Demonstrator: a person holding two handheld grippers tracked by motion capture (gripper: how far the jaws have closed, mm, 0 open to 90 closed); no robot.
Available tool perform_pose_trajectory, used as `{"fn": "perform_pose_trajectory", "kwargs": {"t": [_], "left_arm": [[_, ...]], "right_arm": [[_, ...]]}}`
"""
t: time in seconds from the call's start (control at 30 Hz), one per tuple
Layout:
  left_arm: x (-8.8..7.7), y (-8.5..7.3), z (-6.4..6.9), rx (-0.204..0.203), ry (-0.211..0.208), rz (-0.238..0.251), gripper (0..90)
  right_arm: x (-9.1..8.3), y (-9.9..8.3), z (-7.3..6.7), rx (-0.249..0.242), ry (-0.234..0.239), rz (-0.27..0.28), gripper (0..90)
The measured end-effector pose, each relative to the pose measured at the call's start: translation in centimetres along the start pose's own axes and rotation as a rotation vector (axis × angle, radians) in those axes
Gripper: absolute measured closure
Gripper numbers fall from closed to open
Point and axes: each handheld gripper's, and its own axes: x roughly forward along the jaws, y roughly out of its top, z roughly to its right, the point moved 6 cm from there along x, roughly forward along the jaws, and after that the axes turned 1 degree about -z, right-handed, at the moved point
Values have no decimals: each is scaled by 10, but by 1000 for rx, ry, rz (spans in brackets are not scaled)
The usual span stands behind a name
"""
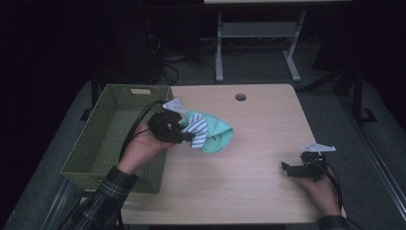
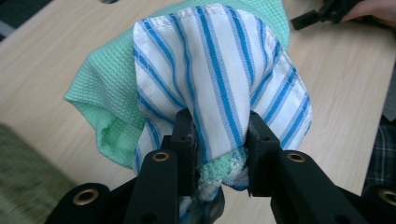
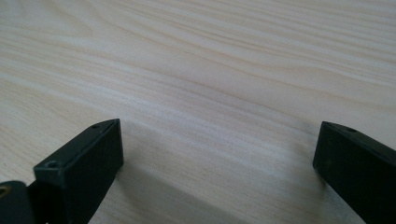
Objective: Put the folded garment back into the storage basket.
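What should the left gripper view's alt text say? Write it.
The left gripper pinches a bunched white cloth with blue stripes together with a mint green waffle cloth between its black jaws, above a light wooden table.

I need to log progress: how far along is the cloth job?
Done: cloths gathered and lifted, green and striped together. In hand: left gripper clamps the bundle beside the green basket; right gripper rests open on the table. Left, probably: dropping it into the basket.

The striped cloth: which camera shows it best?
The left gripper view: the striped cloth sits close up, pinched in the left gripper with a green cloth. The high view shows it small; the right gripper view shows bare table.
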Motion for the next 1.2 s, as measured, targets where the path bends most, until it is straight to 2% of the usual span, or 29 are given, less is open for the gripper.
{"fn": "perform_pose_trajectory", "kwargs": {"t": [0.23, 0.6, 0.8, 1.2], "left_arm": [[-24, -11, -22, -43, 60, 11, 692], [-57, -37, -54, -127, 147, 31, 691], [-71, -55, -69, -167, 200, 33, 691], [-83, -95, -92, -282, 268, 46, 690]], "right_arm": [[0, 0, 0, -2, 1, 0, 12], [0, 0, 0, -3, 3, 0, 12], [0, 0, 0, -4, 4, 0, 12], [0, 0, -1, -4, 5, -1, 13]]}}
